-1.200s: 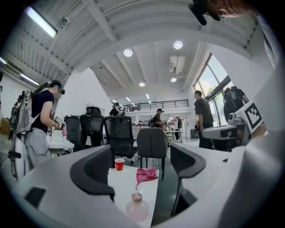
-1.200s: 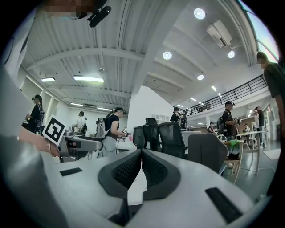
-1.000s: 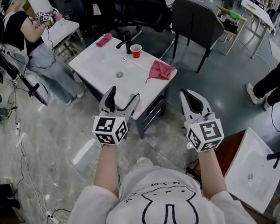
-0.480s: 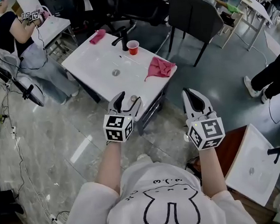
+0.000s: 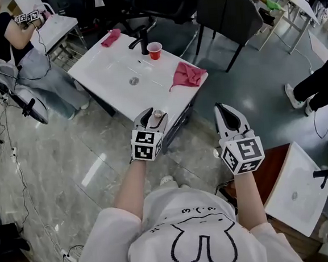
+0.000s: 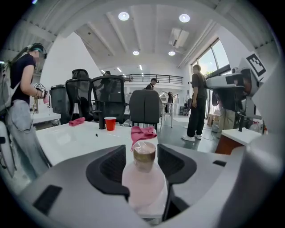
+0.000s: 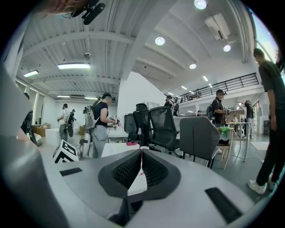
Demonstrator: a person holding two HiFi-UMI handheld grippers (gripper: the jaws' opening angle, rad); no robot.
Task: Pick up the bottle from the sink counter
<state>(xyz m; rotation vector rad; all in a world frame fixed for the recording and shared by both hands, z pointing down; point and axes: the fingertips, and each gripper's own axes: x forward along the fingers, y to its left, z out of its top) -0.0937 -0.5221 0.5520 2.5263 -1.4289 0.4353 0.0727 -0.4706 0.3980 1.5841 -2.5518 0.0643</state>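
Left claw (image 6: 142,149) is drawn in around a pale pink translucent plastic bottle (image 6: 144,182) with a brownish cap. Its two dark ribbed pads flank the neck with a little air either side, and lower down the jaws seem to bear on the wider body. I take this as a grip already made, or all but made. The bottle stands upright, its long axis vertical and running up between the jaws, so the coming move is, in my judgement, a plain straight lift.

Right claw (image 7: 141,153) is pressed together, pad against pad, with nothing in it. In the head view this right claw (image 5: 225,112) hangs over the floor, well apart from the bottle, so the left hand is plainly the one for the job.

From the head view, the left claw (image 5: 154,114) covers nearly all of the bottle (image 5: 158,115), leaving only the cap showing. That view does place it at the near edge of the white sink-counter surface (image 5: 113,69), which the left gripper view cannot settle. Neither view shows the bottle's base (so I cannot tell whether it has left the surface).

Beyond it lies a crumpled pink cloth (image 5: 188,77), just behind the cap in the left gripper view (image 6: 142,132). Farther off, near the back edge, stand a red plastic cup (image 5: 155,51) and a black faucet (image 5: 142,43).
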